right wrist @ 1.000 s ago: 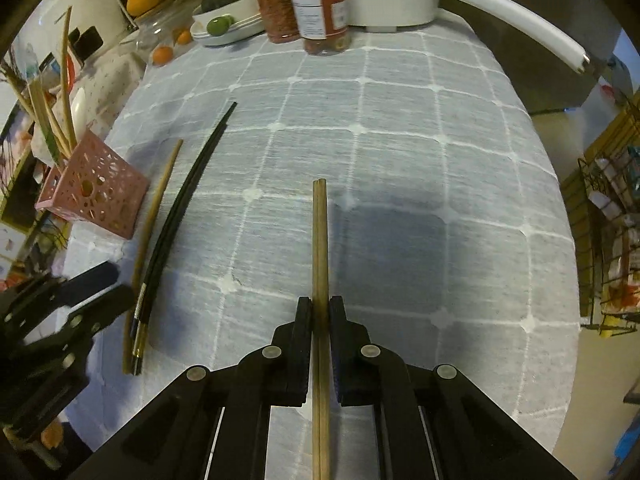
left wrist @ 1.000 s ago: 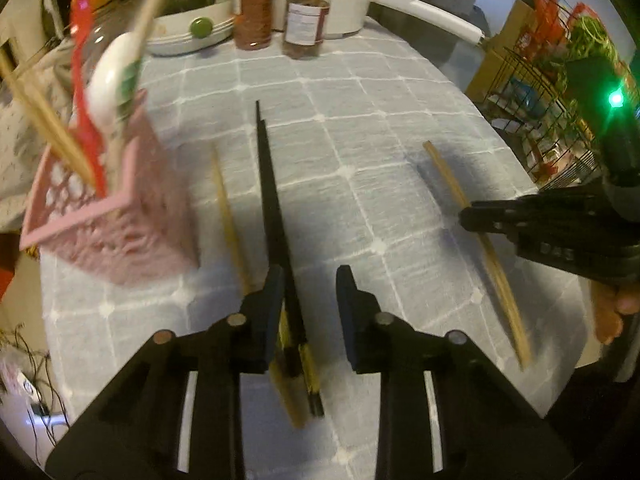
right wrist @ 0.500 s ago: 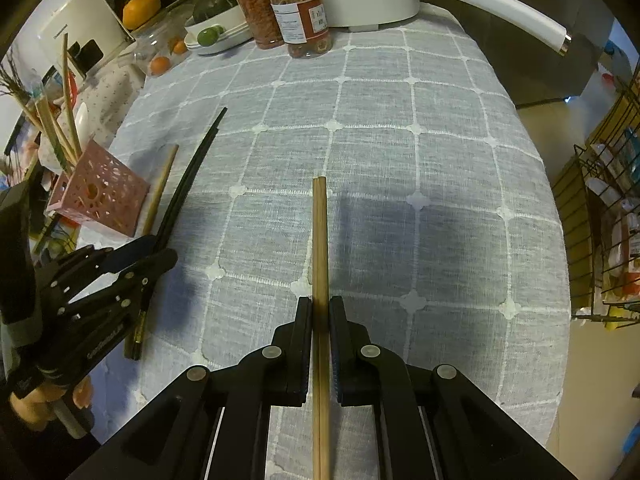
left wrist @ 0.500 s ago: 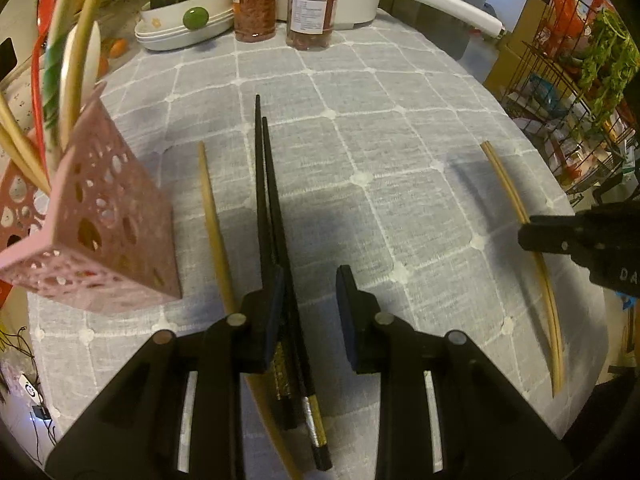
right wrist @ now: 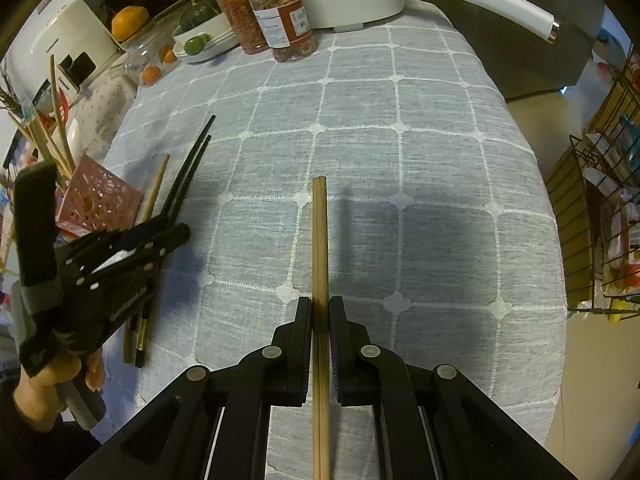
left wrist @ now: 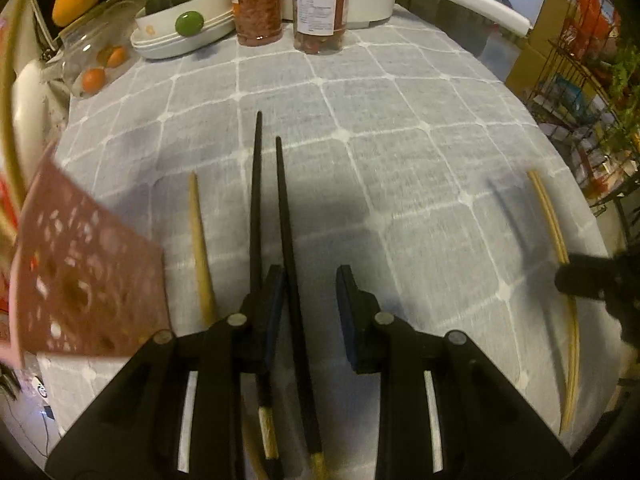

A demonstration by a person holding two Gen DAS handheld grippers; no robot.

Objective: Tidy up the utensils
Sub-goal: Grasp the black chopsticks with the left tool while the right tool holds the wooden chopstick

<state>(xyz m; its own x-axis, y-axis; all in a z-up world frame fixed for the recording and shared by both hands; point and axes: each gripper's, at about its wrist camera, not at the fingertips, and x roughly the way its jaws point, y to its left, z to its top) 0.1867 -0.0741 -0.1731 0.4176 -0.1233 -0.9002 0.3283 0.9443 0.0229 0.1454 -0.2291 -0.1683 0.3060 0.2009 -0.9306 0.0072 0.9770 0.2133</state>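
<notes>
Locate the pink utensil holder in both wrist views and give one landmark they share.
Left wrist: the pink utensil holder fills the left edge, blurred, beside the bare wooden chopstick.
Right wrist: the holder sits at mid-left, behind the left gripper.
Shared landmark: the black chopstick pair.

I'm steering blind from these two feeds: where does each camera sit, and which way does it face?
Left wrist: on the left gripper, looking steeply down at two black chopsticks on the tablecloth; its open fingers show.
Right wrist: on the right gripper, looking down along the wooden chopstick it clamps; a hand shows at left.
Shared: black chopsticks, pink holder, jars.
</notes>
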